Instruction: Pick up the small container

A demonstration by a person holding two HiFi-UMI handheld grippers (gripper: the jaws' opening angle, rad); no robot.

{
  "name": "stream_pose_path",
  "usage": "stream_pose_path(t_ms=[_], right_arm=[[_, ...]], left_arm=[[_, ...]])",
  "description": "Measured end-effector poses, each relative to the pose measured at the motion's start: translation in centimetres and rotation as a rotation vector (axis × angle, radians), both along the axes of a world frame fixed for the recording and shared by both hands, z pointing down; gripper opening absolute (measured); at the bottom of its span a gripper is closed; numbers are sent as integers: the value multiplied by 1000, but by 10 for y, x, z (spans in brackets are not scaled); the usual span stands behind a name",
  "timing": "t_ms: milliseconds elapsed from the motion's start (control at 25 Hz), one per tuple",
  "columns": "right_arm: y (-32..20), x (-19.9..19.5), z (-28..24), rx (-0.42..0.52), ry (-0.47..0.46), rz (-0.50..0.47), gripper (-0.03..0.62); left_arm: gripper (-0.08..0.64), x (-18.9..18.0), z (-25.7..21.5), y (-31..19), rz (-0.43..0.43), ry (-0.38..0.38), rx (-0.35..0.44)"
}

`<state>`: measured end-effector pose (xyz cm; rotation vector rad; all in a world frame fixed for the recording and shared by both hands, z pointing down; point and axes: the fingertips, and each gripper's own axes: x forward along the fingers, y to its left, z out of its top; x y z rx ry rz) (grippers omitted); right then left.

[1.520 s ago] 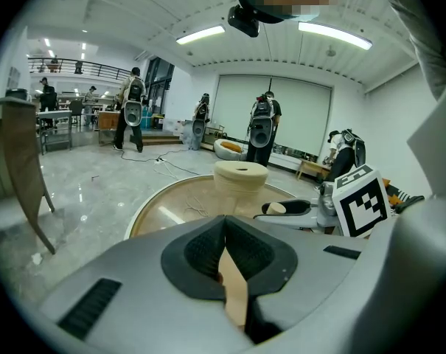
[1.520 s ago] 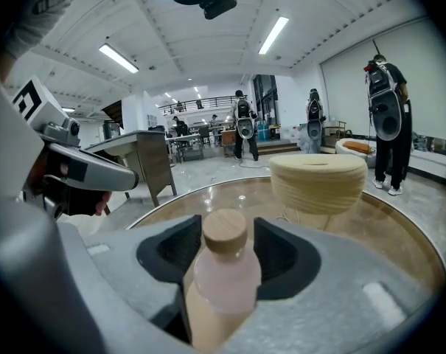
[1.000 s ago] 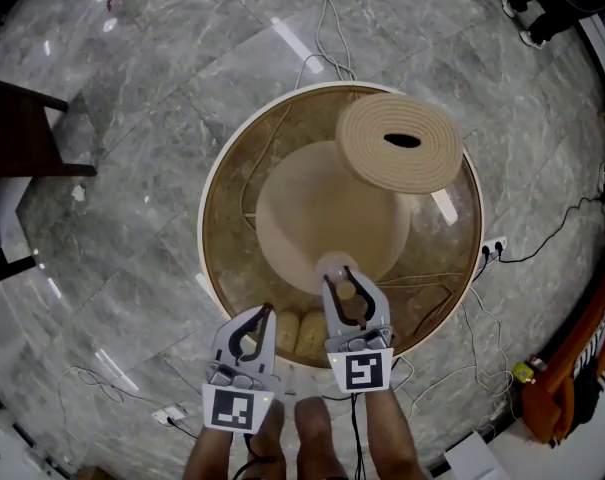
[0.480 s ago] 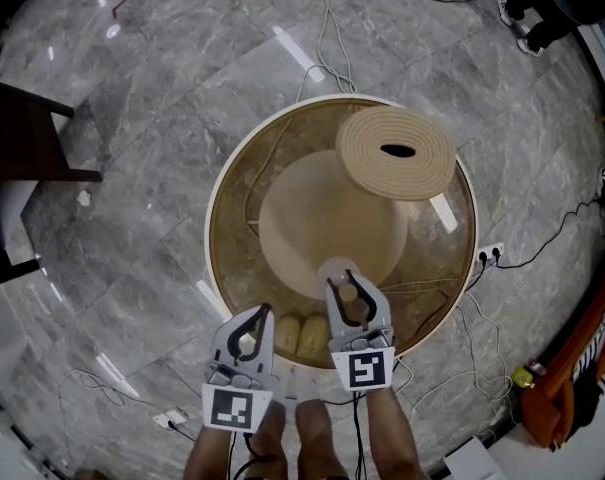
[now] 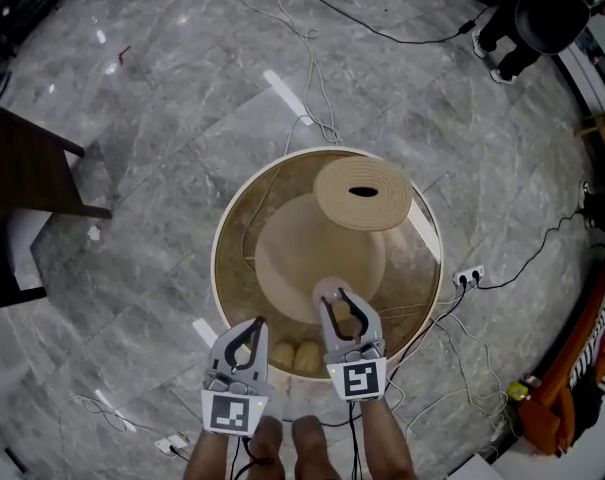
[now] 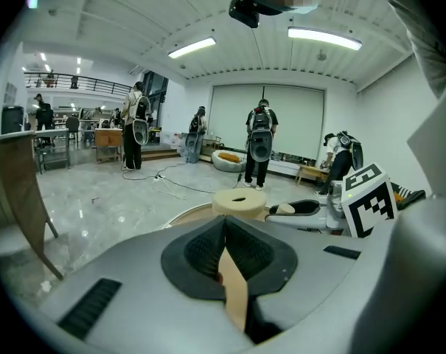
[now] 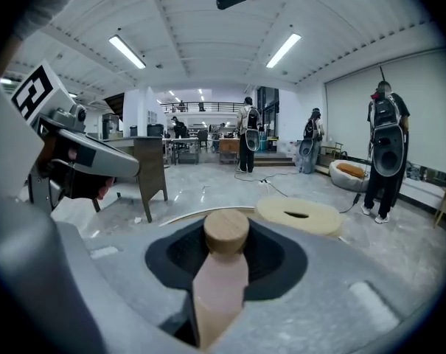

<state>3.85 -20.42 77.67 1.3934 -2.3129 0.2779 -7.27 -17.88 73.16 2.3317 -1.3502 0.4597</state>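
Note:
The small container [image 5: 330,292], a pale pink jar with a round wooden lid [image 7: 225,231], sits between the jaws of my right gripper [image 5: 333,297], which is shut on it and holds it above the round glass table [image 5: 222,268]. In the right gripper view the jar's body [image 7: 219,286] fills the gap between the dark pads. My left gripper [image 5: 253,328] hangs beside it at the left, shut, with its tips meeting [image 6: 224,221] and nothing between them. Both hover over the table's near edge.
A woven round disc with a slot [image 5: 362,193] lies at the table's far side, above a beige cone-shaped base [image 5: 317,243]. A dark wooden chair [image 5: 32,173] stands at the left. Cables [image 5: 312,98] and a power strip [image 5: 469,275] lie on the marble floor. Several people stand far off [image 6: 261,135].
Both grippers have risen together with the container still in the right one. The table and floor now look smaller and farther below.

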Motion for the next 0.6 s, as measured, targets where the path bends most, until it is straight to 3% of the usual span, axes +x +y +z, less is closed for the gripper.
stream_pose_path(t_ms=[600], right_arm=[[20,25,-192,89,-37,35,123]], left_arm=[[18,17,-169,6,78,-43,156]])
